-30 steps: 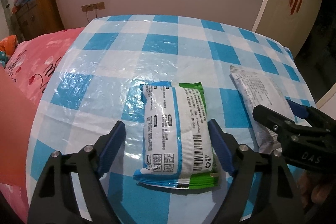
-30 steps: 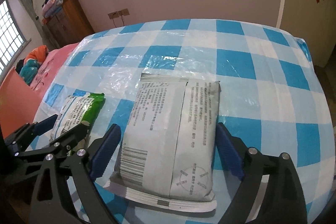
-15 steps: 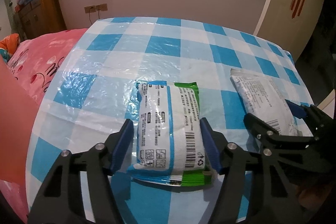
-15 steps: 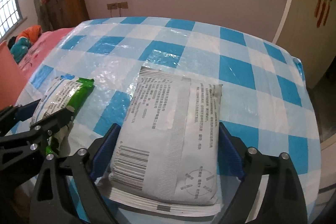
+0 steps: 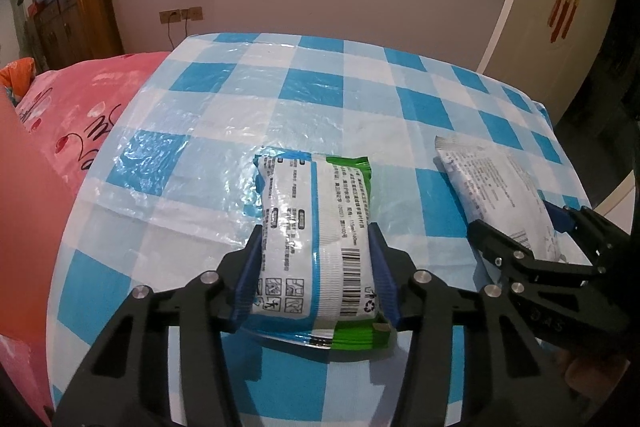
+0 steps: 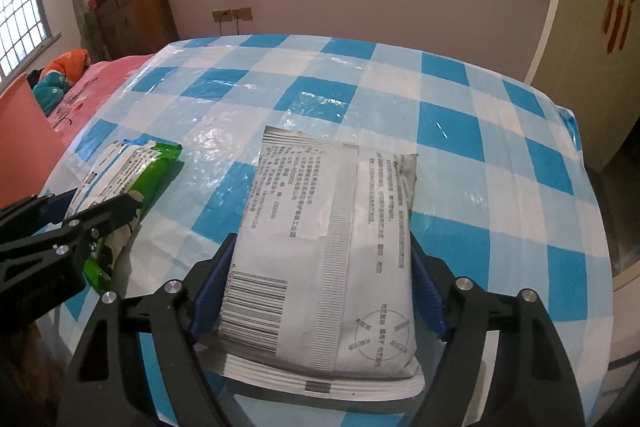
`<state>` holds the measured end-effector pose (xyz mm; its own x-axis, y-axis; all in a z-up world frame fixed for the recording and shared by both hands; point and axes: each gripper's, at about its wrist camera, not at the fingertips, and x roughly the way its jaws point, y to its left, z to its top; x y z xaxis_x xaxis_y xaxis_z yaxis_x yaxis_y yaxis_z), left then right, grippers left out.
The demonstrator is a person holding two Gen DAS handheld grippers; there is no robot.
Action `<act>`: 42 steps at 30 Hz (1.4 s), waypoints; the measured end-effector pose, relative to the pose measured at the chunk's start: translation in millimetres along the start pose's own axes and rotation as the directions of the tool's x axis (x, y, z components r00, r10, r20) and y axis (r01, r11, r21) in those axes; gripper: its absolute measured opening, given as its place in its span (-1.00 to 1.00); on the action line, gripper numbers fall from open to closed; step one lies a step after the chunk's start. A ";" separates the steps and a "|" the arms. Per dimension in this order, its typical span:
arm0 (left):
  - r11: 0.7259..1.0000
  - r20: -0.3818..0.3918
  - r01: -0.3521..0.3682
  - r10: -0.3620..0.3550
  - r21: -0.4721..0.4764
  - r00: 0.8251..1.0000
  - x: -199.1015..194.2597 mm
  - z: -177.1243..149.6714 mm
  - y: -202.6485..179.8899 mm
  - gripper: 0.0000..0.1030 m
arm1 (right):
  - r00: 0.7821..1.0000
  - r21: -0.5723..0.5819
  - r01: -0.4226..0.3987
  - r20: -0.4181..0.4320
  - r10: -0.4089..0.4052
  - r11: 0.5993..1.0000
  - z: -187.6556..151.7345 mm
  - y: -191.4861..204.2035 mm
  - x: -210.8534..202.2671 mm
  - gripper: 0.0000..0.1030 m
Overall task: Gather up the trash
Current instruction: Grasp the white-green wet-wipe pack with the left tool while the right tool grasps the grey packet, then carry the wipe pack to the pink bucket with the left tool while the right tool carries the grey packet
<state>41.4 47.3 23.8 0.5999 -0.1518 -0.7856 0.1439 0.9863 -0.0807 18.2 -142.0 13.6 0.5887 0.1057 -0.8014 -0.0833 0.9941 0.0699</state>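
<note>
A green, white and blue wet-wipe packet (image 5: pixel 316 227) lies on the checked tablecloth (image 5: pixel 304 87). My left gripper (image 5: pixel 315 239) is shut on it, with a blue pad pressed against each long side. To its right is a grey-white printed packet (image 6: pixel 328 247), and my right gripper (image 6: pixel 322 247) is shut on that one, fingers tight against both sides. The left wrist view shows the grey packet (image 5: pixel 496 191) inside the right gripper (image 5: pixel 520 227). In the right wrist view, the green packet (image 6: pixel 128 175) sits in the left gripper (image 6: pixel 86 207). I cannot tell whether either packet is off the cloth.
The table's right edge (image 6: pixel 576 147) drops off beside a white door (image 6: pixel 580 7). A pink bed (image 5: pixel 80 107) adjoins the table on the left, with a wooden cabinet (image 5: pixel 76 15) behind it. An orange-red panel (image 5: pixel 24 227) stands at the near left.
Both grippers have gone from open around their packets to shut on them. The packets have stayed in nearly the same spots on the cloth.
</note>
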 end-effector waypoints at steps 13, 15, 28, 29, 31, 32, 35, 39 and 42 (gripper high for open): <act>0.999 0.016 0.031 -0.030 -0.027 0.999 -17.0 -10.5 16.7 -0.12 | 1.000 0.016 -0.015 0.017 0.015 1.000 -15.7 4.1 -24.4 0.49; 0.999 0.020 0.037 -0.037 -0.030 0.999 -22.4 -13.1 20.3 -0.12 | 1.000 0.011 -0.013 0.024 0.012 1.000 -17.3 5.3 -29.5 0.49; 0.998 0.086 0.052 -0.049 -0.039 0.995 -68.7 -24.8 40.7 -0.12 | 0.997 -0.038 -0.010 0.079 0.013 0.999 -16.5 29.5 -68.4 0.49; 0.998 0.093 0.054 -0.050 -0.040 0.994 -72.9 -25.4 42.5 -0.12 | 0.996 -0.043 -0.011 0.085 0.015 0.999 -15.9 32.0 -71.7 0.49; 0.998 0.105 0.055 -0.051 -0.042 0.993 -80.5 -26.4 45.6 -0.12 | 0.995 -0.054 -0.012 0.096 0.017 0.998 -14.9 37.7 -78.4 0.49; 0.998 0.109 0.056 -0.051 -0.043 0.993 -83.8 -27.1 46.8 -0.12 | 0.995 -0.058 -0.012 0.101 0.018 0.998 -14.5 40.0 -80.9 0.49; 0.997 0.125 0.057 -0.050 -0.046 0.991 -95.0 -29.4 52.8 -0.12 | 0.993 -0.072 -0.017 0.113 0.025 0.997 -13.2 48.1 -89.1 0.49; 0.997 0.151 0.055 -0.047 -0.051 0.987 -109.5 -32.1 60.0 -0.30 | 0.992 -0.096 -0.020 0.124 0.032 0.995 -11.8 59.4 -98.6 0.49; 0.996 0.180 0.062 -0.050 -0.059 0.982 -123.2 -30.4 65.9 -0.37 | 0.990 -0.118 -0.027 0.134 0.043 0.993 -10.0 70.4 -106.1 0.49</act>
<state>-46.9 133.0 96.6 0.7235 -0.2104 -0.6575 0.1337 0.9771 -0.1655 -58.2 -83.5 97.7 0.6868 0.1507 -0.7111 -0.1939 0.9808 0.0207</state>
